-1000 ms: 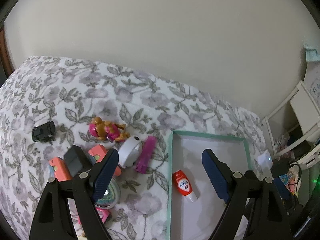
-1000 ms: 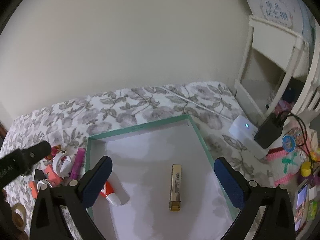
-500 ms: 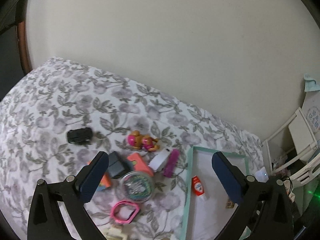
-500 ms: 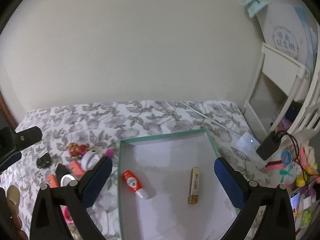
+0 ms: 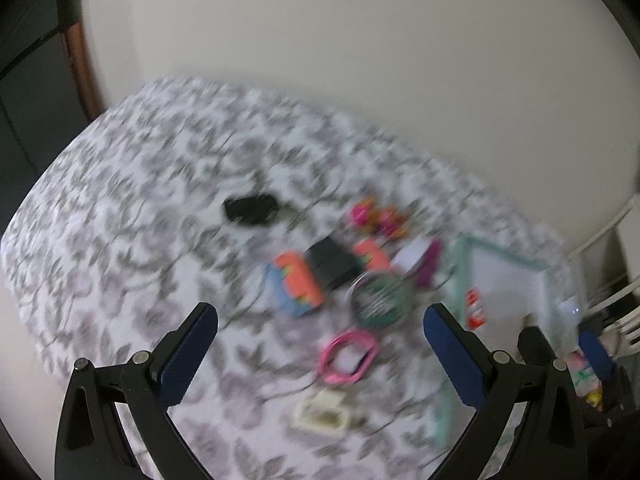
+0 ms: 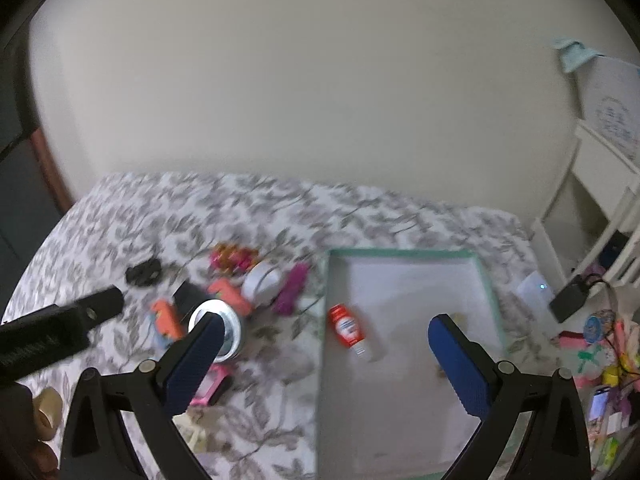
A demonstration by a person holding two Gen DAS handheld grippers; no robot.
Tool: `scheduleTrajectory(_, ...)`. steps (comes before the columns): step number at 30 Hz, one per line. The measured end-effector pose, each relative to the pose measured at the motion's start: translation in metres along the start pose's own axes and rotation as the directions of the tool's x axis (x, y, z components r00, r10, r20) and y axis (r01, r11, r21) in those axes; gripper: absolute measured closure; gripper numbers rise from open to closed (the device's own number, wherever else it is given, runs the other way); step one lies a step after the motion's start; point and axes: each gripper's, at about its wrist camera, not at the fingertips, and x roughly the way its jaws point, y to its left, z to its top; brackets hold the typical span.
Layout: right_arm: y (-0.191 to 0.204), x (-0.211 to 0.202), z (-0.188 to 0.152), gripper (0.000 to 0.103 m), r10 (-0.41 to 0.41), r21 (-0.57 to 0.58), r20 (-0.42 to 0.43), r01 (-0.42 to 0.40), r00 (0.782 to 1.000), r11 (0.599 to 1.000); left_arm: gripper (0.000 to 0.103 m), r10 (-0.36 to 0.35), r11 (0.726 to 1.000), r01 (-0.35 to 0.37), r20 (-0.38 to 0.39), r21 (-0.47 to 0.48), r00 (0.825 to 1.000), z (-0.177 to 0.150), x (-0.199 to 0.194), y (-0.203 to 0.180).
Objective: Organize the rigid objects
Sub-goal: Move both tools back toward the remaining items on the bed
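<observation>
dim, motion-blurred, fisheye-warped, dark corners

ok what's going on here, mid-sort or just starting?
Mid-sort. A person holds two grippers over a floral-covered surface; the left gripper and right gripper both have open, empty jaws. The teal-rimmed box holds the red-and-white tube. The black toy, pink figure, round tin and pink ring lie outside it on the cloth.

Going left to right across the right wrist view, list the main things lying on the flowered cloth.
Black toy car → orange block → round metal tin → white round gadget → purple comb → red and white tube, lying inside the teal-rimmed tray.
</observation>
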Motion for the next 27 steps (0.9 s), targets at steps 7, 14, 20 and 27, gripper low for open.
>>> scheduleTrajectory(7, 0.039, 0.036, -0.038, 0.0, 0.008, -0.089, -0.132, -0.02, 0.991, 0.996, 0.0, 0.039, 0.997, -0.048, -0.145, -0.063, 0.989, -0.027, 0.034, 0.03)
scheduleTrajectory(14, 0.051, 0.068, -0.078, 0.0, 0.017, -0.127, -0.288, -0.056, 0.957, 0.99, 0.0, 0.064, 0.993, -0.086, -0.251, -0.076, 0.966, -0.047, 0.058, 0.042)
scheduleTrajectory(20, 0.041, 0.078, -0.093, 0.0, 0.013, -0.085, -0.342, -0.044, 0.94, 0.995, 0.001, 0.086, 0.989, -0.118, -0.308, -0.088, 0.948, -0.058, 0.072, 0.046)
scheduleTrajectory(27, 0.007, 0.075, -0.086, 0.0, -0.012, 0.006, -0.338, 0.015, 0.941, 1.0, 0.003, 0.053, 0.995, -0.076, -0.318, -0.061, 0.947, -0.065, 0.077, 0.03)
